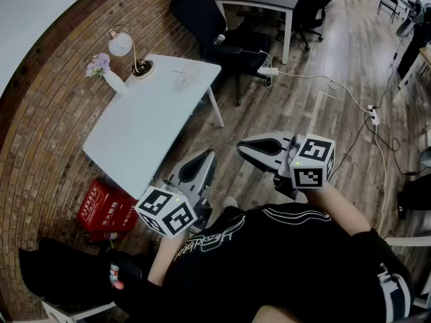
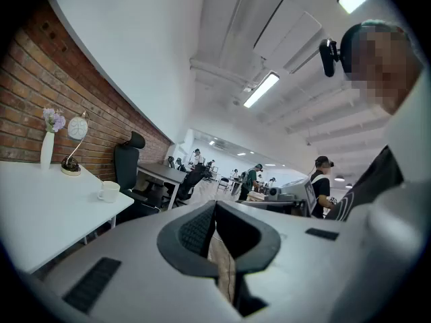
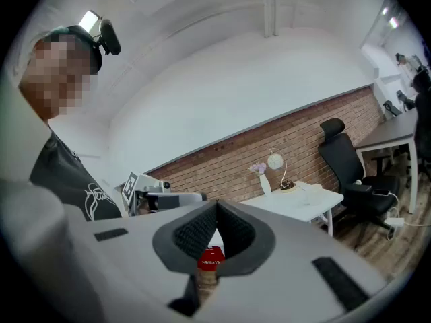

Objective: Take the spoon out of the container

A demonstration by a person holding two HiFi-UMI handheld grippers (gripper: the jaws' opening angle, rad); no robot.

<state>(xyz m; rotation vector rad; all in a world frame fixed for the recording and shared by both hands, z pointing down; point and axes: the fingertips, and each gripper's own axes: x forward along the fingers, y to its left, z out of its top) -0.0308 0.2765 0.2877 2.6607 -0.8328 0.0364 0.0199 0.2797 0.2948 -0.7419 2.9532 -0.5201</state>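
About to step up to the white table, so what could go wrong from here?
The left gripper and right gripper are shut, empty and away from the table; reaching in like that would likely bump, not grasp. No spoon shows; only a white cup, too small to see into. Cables and a power strip lie on the floor near the table: trip risk.

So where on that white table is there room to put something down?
Most of the white table is bare: the whole stretch from the small cup to the end near the red box on the floor. The crowded bit is the far corner by the brick wall, where the flower vase and clock lamp stand close together.
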